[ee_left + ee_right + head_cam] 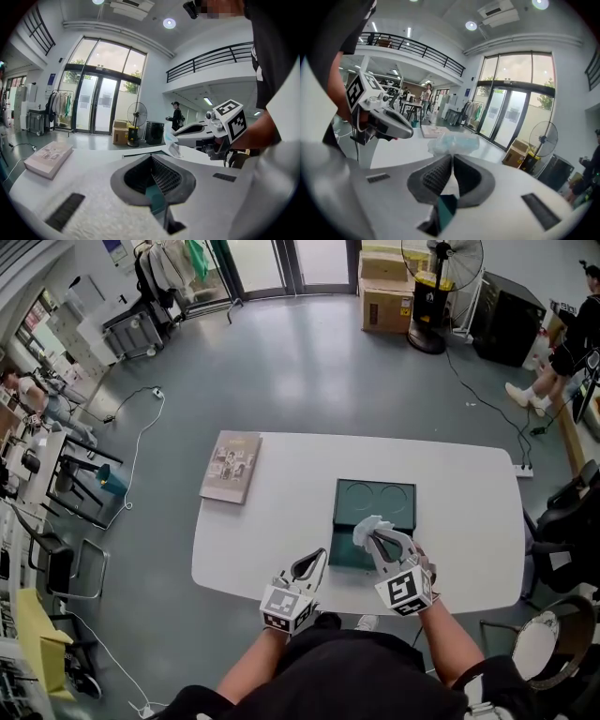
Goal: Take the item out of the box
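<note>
The right hand-held gripper (pixel 374 539) is clenched on a crumpled, pale plastic-wrapped item (pixel 366 528), holding it just above the near left corner of the open dark green box (pixel 394 521); the box lies on the white surface (pixel 281 531). The left hand-held gripper (pixel 322 555) is pinched together, its tips at the box's near left edge.

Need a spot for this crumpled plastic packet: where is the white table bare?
Bare: between the beige book and the dark green open box, and right of it. Crowded: the near edge, by the left claw and right claw.
</note>
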